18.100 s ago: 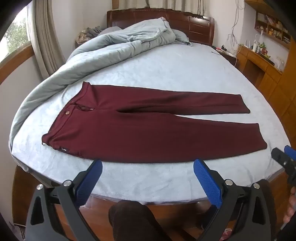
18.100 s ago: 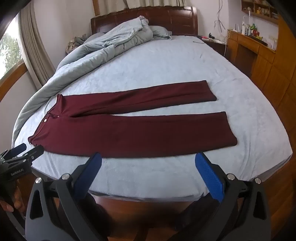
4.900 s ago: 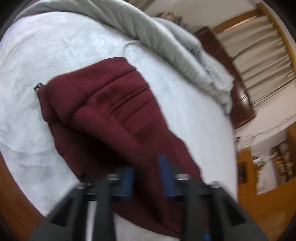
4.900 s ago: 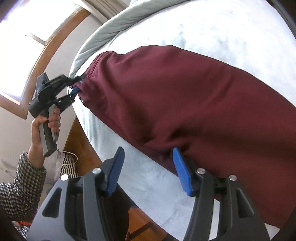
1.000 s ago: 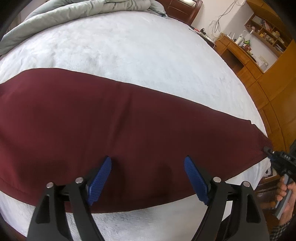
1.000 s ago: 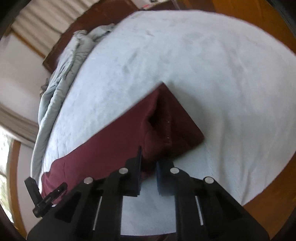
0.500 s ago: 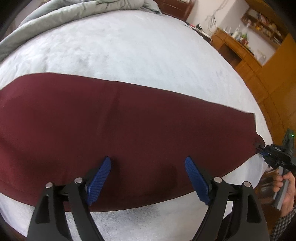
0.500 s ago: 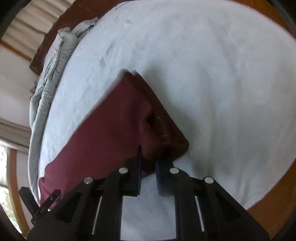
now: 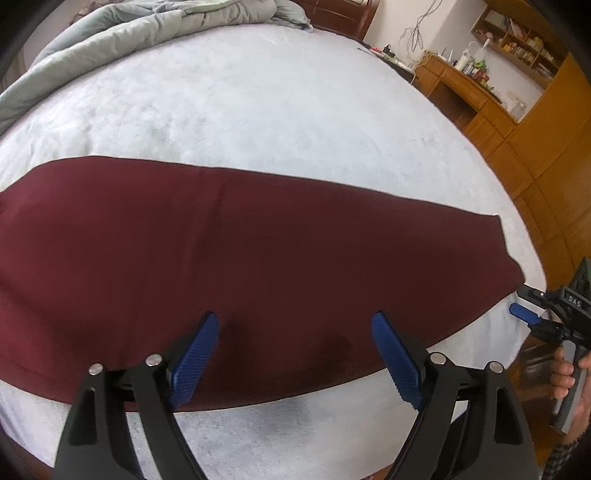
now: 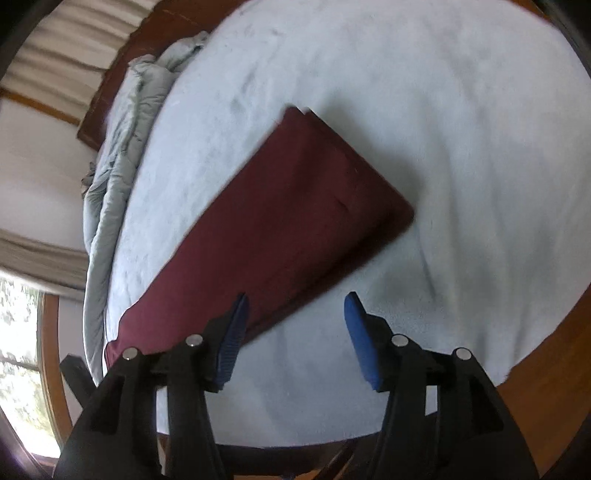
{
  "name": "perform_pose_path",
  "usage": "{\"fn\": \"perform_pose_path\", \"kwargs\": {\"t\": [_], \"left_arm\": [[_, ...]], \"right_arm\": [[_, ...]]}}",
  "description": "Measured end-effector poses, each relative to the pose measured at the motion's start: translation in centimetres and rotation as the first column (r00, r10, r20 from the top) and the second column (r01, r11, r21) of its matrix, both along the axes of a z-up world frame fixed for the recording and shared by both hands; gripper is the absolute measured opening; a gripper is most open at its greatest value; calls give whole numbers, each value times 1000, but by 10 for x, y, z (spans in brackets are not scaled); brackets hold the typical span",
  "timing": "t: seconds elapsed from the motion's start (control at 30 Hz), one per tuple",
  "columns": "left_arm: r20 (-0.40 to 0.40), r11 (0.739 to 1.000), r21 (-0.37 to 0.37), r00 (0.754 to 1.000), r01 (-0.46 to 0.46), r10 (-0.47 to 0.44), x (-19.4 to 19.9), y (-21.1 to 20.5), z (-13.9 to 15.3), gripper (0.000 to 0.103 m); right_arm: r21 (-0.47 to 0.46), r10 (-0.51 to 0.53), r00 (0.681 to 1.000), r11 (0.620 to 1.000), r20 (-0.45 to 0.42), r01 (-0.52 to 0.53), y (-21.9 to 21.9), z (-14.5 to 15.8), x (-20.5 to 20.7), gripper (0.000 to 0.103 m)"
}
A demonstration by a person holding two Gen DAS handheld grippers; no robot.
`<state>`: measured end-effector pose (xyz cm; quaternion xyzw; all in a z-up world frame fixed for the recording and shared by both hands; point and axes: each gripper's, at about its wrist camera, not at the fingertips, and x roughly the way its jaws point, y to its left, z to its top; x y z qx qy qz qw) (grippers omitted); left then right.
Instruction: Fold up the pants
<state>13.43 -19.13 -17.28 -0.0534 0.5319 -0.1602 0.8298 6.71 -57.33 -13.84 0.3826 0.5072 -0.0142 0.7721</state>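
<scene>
The maroon pants [image 9: 258, 243] lie flat on the bed, folded lengthwise with one leg on top of the other. My left gripper [image 9: 295, 347] is open and empty over the near edge of the legs. My right gripper [image 10: 295, 325] is open and empty just off the near hem corner of the pants [image 10: 288, 206]. It also shows in the left wrist view [image 9: 528, 302] at the far right, beside the hem, held by a hand.
The light grey bed sheet [image 9: 258, 92] spreads under the pants. A crumpled grey duvet [image 9: 122, 29] lies at the far left by the headboard. A wooden desk and shelves [image 9: 480, 85] stand to the right. The bed's near edge [image 10: 480, 387] drops to wood floor.
My right gripper has opened and let go of the hem, which now lies flat. My left gripper has stayed open over the legs.
</scene>
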Motion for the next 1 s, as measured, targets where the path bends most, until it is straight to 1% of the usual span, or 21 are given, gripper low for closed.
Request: {"fn": "perform_pose_path", "kwargs": {"t": [0.07,0.1,0.17,0.2,0.23,0.27,0.3,0.33,0.4,0.47,0.5,0.57,0.6,0.67,0.7,0.77,0.8,0.83,0.9,0.97,1.0], "left_arm": [[-7,1000,5,1000,-12,12,0,3,-2,85],[-11,1000,5,1000,-21,21,0,4,-3,85],[-17,999,7,999,-34,34,2,6,-5,86],[-18,999,11,999,-36,36,3,6,-6,86],[-18,999,11,999,-36,36,3,6,-7,86],[-16,999,13,999,-37,37,4,6,-8,86],[-17,999,15,999,-37,38,4,6,-8,86],[-18,999,16,999,-38,38,3,7,-9,86],[-15,999,9,999,-41,41,2,8,-7,86],[-9,998,1,998,-61,61,2,12,-3,86],[1,997,-3,997,-76,76,1,14,1,86],[45,995,-21,994,-102,103,-1,21,13,86],[63,994,-23,992,-111,113,-1,24,17,86],[85,994,-25,990,-110,111,-2,26,21,87],[84,994,-15,991,-104,105,-1,26,18,87],[29,995,15,995,-96,95,2,26,1,88],[4,996,19,996,-89,89,3,27,-8,88],[16,997,35,997,-72,71,1,27,-14,88],[43,997,60,998,-41,38,-4,24,-10,88],[35,997,44,997,-69,67,-7,29,-2,88],[40,996,13,995,-92,91,-8,34,4,88]], "right_arm": [[38,-22,1000,999,9,22,-2,-5,1,55],[48,-46,999,998,12,46,-5,-9,2,55],[57,-60,998,997,30,58,-7,-12,10,55],[78,-77,996,994,35,74,-9,-16,14,54],[101,-93,995,991,47,88,-11,-19,17,50],[97,-104,993,990,54,98,-12,-20,20,32],[96,-100,993,991,60,94,-13,-21,23,24],[111,-95,992,990,79,86,-12,-19,26,21],[128,-78,986,990,144,60,-8,-4,29,16],[113,-59,972,993,227,34,-8,27,28,14],[131,-61,965,991,256,28,-9,37,26,14],[153,-87,944,987,317,40,-18,61,17,13],[144,-99,941,988,325,54,-21,65,14,13],[122,-121,947,989,298,88,-29,57,10,13],[81,-136,961,989,242,120,-34,43,11,13],[20,-155,982,988,112,154,-38,9,15,13],[20,-166,985,986,40,165,-39,-14,16,13],[57,-190,981,981,42,188,-41,-26,13,13],[46,-195,979,980,59,192,-39,-22,10,13],[23,-183,981,983,67,182,-37,-12,10,14],[21,-176,981,984,83,175,-36,-4,9,14]]}}
